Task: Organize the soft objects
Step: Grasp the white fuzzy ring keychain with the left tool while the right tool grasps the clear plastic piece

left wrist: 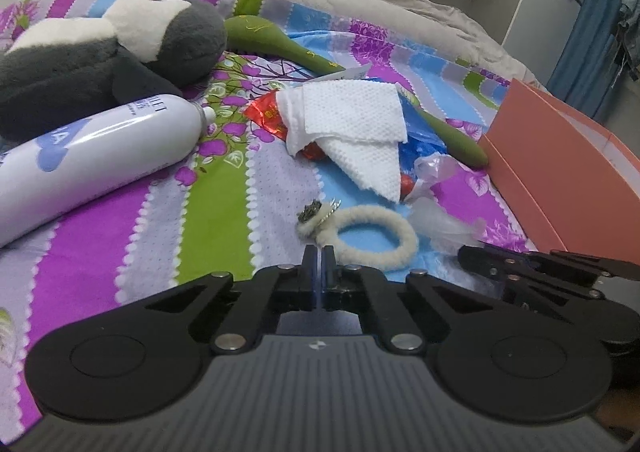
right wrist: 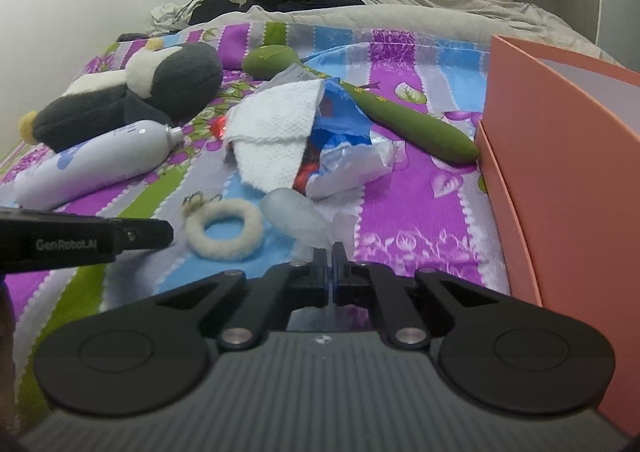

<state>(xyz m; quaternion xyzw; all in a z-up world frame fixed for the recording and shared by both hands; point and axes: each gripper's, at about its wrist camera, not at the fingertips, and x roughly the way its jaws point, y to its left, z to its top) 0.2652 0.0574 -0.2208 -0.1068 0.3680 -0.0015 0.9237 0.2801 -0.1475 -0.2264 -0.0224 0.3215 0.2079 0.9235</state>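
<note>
Left tongs (left wrist: pixel 319 252) are clenched tight with nothing between them, hovering low over the striped bedspread (left wrist: pixel 100 244). Right tongs (right wrist: pixel 330 250) are clenched too, empty as far as I can see, tips just short of a clear plastic wrapper (right wrist: pixel 294 215). Just ahead of both lies the fluffy white hair tie (left wrist: pixel 376 236), flat on the bed between the two tools. Beyond it, a white paper towel (left wrist: pixel 352 123) drapes over red and blue packaging. A white bottle (left wrist: pixel 92 155) lies to the left, a green padded stick (right wrist: pixel 404 119) runs toward the pink box (right wrist: pixel 560 155) on the right. Farther back sits the grey-and-white plush toy (left wrist: pixel 120 47).
</note>
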